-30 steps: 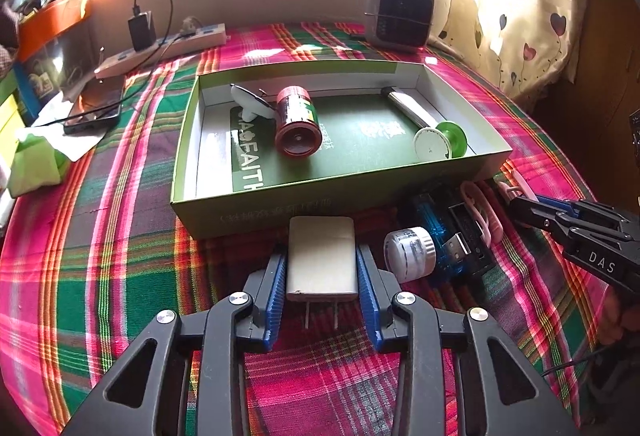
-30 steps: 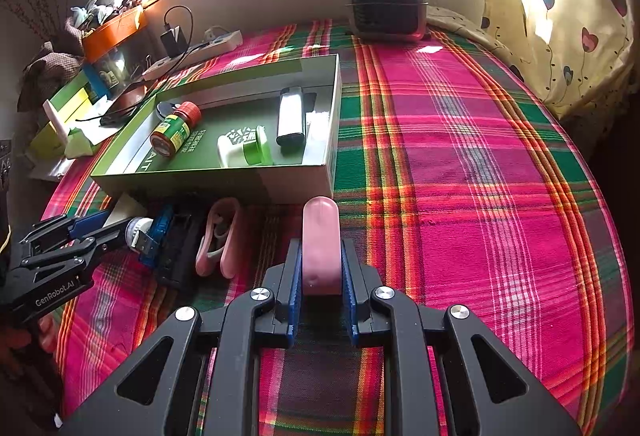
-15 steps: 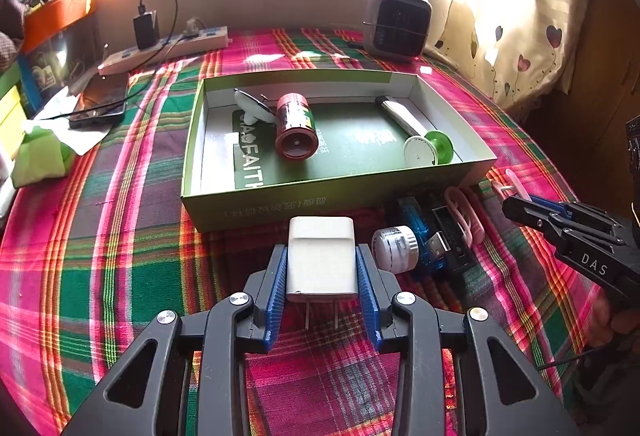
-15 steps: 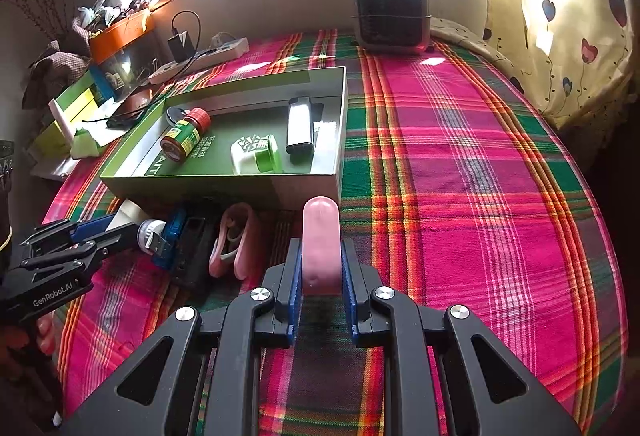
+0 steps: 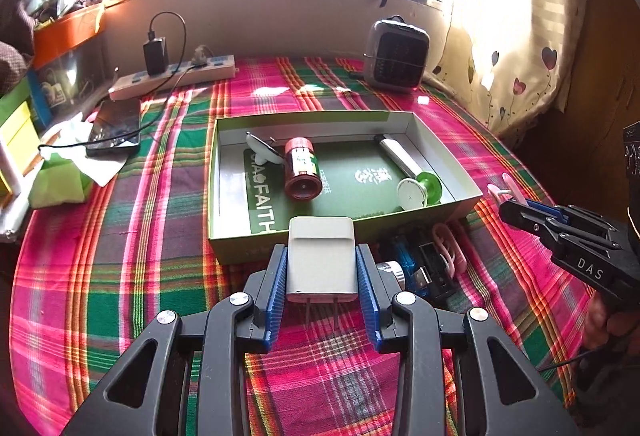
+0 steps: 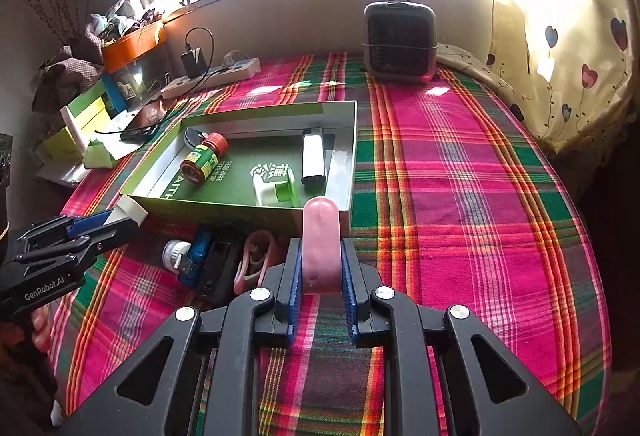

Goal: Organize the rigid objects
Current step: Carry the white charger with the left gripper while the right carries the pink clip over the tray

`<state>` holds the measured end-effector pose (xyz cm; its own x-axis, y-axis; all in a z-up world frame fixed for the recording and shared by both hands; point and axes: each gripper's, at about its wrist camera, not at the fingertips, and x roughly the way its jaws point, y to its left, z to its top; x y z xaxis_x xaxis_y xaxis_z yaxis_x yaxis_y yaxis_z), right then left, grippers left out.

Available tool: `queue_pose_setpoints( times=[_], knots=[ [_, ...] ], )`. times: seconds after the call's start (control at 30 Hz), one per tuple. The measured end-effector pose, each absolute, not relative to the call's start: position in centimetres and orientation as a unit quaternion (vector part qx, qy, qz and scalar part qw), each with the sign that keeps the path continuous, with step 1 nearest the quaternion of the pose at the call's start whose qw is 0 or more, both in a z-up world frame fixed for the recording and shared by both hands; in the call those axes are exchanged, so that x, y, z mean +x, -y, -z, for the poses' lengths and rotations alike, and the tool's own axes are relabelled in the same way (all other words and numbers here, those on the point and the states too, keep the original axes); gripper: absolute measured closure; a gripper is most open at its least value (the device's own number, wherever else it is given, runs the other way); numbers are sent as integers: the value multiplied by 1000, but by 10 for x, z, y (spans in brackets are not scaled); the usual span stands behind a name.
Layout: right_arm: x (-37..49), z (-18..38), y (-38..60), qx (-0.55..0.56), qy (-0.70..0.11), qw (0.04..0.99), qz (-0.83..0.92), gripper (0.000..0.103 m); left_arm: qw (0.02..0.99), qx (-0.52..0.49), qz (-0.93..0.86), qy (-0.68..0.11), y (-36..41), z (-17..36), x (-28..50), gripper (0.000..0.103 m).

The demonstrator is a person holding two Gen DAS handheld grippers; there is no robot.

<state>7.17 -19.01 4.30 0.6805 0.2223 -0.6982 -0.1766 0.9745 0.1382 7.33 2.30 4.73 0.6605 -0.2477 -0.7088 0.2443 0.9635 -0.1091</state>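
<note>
Left gripper (image 5: 322, 268): closed on the charger (image 5: 321, 260), a white plug block with its prongs pointing back to the camera; it hangs over the near wall of the box (image 5: 224, 236)
Right gripper (image 6: 320, 268): closed on a pink piece (image 6: 321, 248), rounded at the tip, held near the near right corner of the box; what it is I cannot say surely
Done: four things lie inside the box: the bottle (image 5: 302, 170) on its side, a white disc (image 5: 262, 152) at far left, a white stick (image 5: 398, 156) at far right, and a spool (image 5: 420, 190) with a green flange near the right wall
In hand: the charger and the pink piece, both not yet in the box
Left on cloth (image 6: 460, 196): a small pile just before the near wall: a white cap (image 6: 174, 252), a blue USB part (image 6: 196, 256), a black block (image 6: 218, 264), a pink loop (image 6: 254, 260)
Progress: I judge about half; four are stored, two are carried, about four wait
Next: both held things need to go over the near wall and be released on the free green floor, away from the bottle
</note>
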Motion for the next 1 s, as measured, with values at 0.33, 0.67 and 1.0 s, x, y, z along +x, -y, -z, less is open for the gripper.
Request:
queue_pose_setpoints(
  times=[0.33,0.67,1.0],
  knots=[
    [94,-64,178,25,-371,919,-132,84,916,-7,118,-383,-34,-59,96,71],
    [134,-66,159,17,-380,912,-152,84,913,-17,109,-392,-35,-53,124,71],
    [170,-48,140,8,-405,900,-162,84,909,-19,103,-404,-35,-42,144,71]
  ],
)
